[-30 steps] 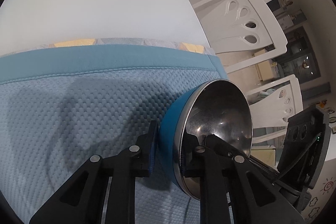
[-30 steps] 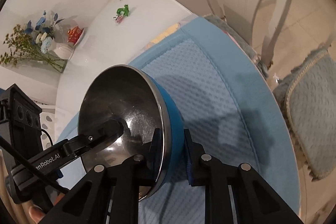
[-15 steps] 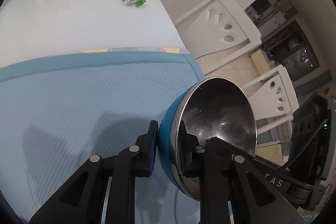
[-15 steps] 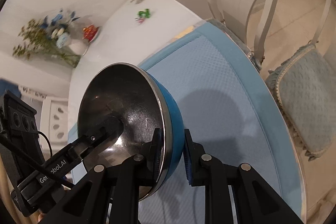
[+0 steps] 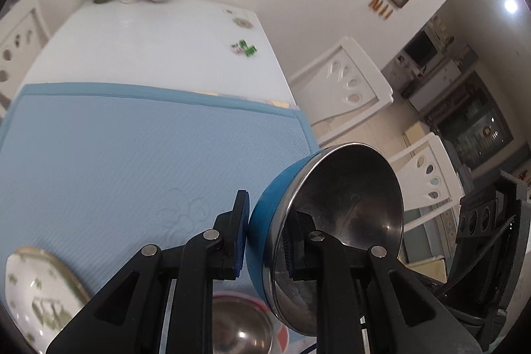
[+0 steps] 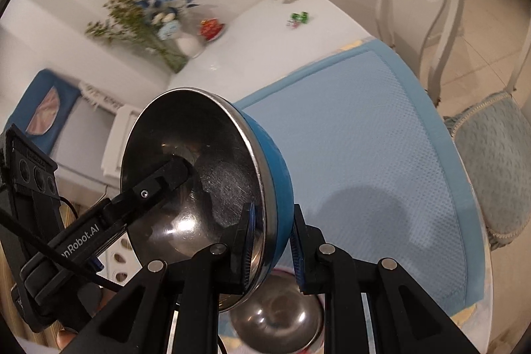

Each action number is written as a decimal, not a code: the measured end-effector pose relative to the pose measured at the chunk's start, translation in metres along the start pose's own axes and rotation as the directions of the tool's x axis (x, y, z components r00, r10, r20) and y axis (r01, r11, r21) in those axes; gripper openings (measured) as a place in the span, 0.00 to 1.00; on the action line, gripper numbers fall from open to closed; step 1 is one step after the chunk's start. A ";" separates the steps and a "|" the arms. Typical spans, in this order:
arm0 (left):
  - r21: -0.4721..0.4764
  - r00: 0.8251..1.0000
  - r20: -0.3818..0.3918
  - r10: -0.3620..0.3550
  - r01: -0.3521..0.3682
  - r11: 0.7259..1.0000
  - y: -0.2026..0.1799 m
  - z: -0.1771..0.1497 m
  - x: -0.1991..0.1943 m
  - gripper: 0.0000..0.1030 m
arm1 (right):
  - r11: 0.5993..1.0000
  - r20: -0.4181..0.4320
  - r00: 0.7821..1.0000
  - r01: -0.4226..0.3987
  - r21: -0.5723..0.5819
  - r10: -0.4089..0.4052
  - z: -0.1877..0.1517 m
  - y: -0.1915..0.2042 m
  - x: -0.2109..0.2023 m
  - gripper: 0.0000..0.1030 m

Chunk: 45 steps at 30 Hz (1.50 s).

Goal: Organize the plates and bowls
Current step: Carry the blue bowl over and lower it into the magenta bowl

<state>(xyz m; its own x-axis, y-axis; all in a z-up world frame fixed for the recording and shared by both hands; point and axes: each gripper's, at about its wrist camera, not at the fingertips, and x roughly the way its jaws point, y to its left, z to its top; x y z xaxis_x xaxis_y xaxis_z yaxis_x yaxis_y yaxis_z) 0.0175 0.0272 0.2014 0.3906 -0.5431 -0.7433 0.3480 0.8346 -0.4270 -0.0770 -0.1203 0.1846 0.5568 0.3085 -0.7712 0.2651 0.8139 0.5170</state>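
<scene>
Tools both pinching the blue bowl (image 5: 275, 204): left tool (image 5: 264, 241) and right tool (image 6: 270, 241) each clamped across its steel rim, wall between the pads. Held tilted on edge above the blue mat (image 5: 132, 155), probably for nesting into the steel bowl (image 6: 282, 317) directly below. Patterned plate (image 5: 36, 294) resting beside, on the bench (image 5: 149, 38).

Second bowl (image 5: 240, 325) mostly hidden; plate (image 5: 36, 294) perhaps edge-cropped.
</scene>
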 end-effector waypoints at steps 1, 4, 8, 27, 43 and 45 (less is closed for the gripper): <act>-0.003 1.000 0.008 0.001 -0.001 1.000 0.000 -0.004 -0.006 0.15 | 1.000 0.004 1.000 -0.003 -0.011 0.003 -0.004 0.004 -0.004 0.19; -0.014 0.999 0.032 0.009 -0.008 1.000 0.000 -0.018 -0.025 0.15 | 0.999 0.013 1.000 -0.008 -0.044 0.008 -0.016 0.014 -0.012 0.19; -0.027 0.998 0.047 0.030 -0.029 0.999 0.003 -0.036 -0.039 0.15 | 0.995 0.020 1.000 0.001 -0.099 0.001 -0.028 0.025 -0.019 0.19; -0.210 0.996 -0.074 0.051 -0.065 0.975 0.046 -0.130 -0.016 0.15 | 0.980 -0.220 0.972 0.046 -0.191 -0.088 -0.081 0.000 0.032 0.19; -0.148 0.977 -0.156 0.145 -0.168 0.975 0.056 -0.140 0.015 0.15 | 0.984 -0.325 0.939 0.058 -0.166 -0.110 -0.087 -0.023 0.067 0.19; -0.140 0.974 -0.163 0.158 -0.181 0.973 0.056 -0.139 0.016 0.17 | 0.985 -0.333 0.936 0.066 -0.162 -0.118 -0.088 -0.027 0.070 0.19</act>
<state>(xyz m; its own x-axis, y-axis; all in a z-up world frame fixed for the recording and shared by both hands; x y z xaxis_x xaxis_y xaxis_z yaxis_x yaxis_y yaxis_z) -0.0750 0.0778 0.0939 0.2960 -0.3821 -0.8754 0.1481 0.9238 -0.3531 -0.1143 -0.0772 0.0847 0.2280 0.3566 -0.9060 0.1709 0.9014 0.3978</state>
